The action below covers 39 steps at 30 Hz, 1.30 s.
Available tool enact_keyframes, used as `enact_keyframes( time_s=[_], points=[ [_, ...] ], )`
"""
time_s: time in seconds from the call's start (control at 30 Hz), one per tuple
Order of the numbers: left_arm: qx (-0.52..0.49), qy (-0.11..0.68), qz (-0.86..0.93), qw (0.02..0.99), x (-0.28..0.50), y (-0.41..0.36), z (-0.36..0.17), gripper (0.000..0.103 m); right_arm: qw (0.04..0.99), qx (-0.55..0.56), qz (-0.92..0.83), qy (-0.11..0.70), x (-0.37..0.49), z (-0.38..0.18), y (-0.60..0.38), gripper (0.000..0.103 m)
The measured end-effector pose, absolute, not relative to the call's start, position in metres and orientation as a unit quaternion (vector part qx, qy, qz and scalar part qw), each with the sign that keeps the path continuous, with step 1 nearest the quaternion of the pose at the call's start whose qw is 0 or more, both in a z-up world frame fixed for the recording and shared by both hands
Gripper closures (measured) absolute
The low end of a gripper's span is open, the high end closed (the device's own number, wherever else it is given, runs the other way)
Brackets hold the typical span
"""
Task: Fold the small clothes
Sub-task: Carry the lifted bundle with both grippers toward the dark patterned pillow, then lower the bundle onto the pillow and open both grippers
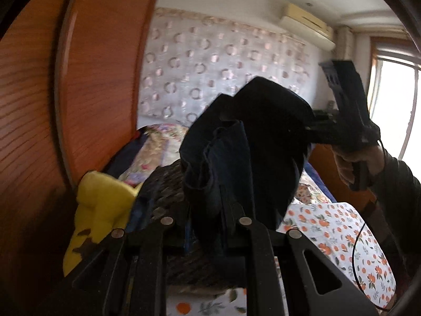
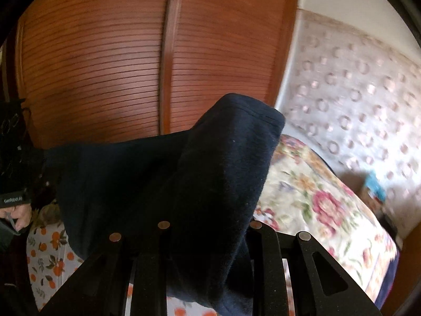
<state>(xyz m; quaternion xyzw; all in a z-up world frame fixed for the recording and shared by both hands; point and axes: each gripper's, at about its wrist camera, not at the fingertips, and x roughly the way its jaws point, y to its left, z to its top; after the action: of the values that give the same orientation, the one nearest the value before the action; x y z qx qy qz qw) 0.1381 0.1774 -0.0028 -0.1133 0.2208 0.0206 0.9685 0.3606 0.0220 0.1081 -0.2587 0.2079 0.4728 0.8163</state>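
Left black two-finger gripper (image 1: 210, 205): jaws pinched on dark fabric. Right black two-finger gripper (image 1: 310, 129): likewise clamped, held by bare hand (image 1: 360, 163).

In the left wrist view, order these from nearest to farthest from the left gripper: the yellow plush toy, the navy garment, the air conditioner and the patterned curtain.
1. Navy garment, clamped in the left gripper.
2. Yellow plush toy, low left beside the wardrobe.
3. Patterned curtain, across the back wall.
4. Air conditioner, high right; about as far as the curtain, too close to call.

Wooden wardrobe (image 2: 105, 65) behind — floral quilt (image 2: 315, 197) on bed, orange-print sheet (image 1: 329, 223), yellow plush (image 1: 102, 205), air conditioner (image 1: 305, 23), patterned curtain (image 1: 210, 60).
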Motion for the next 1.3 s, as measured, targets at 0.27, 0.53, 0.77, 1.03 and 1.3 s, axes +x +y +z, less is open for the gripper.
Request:
enact_keyframes(
  time_s=[0.27,0.53,0.77,1.03,1.3],
  points=[
    [-0.143,0.289,0.073,0.944,0.15,0.205,-0.062,0.086,0.799,-0.3,0.46,0.244,0.425,0.061,0.118,0.074],
    [-0.132,0.301,0.081,0.941,0.148,0.212,-0.075,0.086,0.87,-0.231,0.357,0.248,0.486,0.053,0.116,0.045],
    [-0.113,0.291,0.095,0.945,0.145,0.213,-0.063,0.067,0.852,-0.178,0.414,0.265,0.481,0.029,0.083,0.045],
    [-0.08,0.254,0.099,0.959,0.126,0.198,-0.037,0.015,0.847,-0.153,0.418,0.289,0.482,0.008,0.032,0.045],
    [-0.057,0.25,0.098,0.962,0.123,0.18,-0.029,0.015,0.86,-0.145,0.41,0.269,0.417,0.015,-0.002,0.045]
  ],
)
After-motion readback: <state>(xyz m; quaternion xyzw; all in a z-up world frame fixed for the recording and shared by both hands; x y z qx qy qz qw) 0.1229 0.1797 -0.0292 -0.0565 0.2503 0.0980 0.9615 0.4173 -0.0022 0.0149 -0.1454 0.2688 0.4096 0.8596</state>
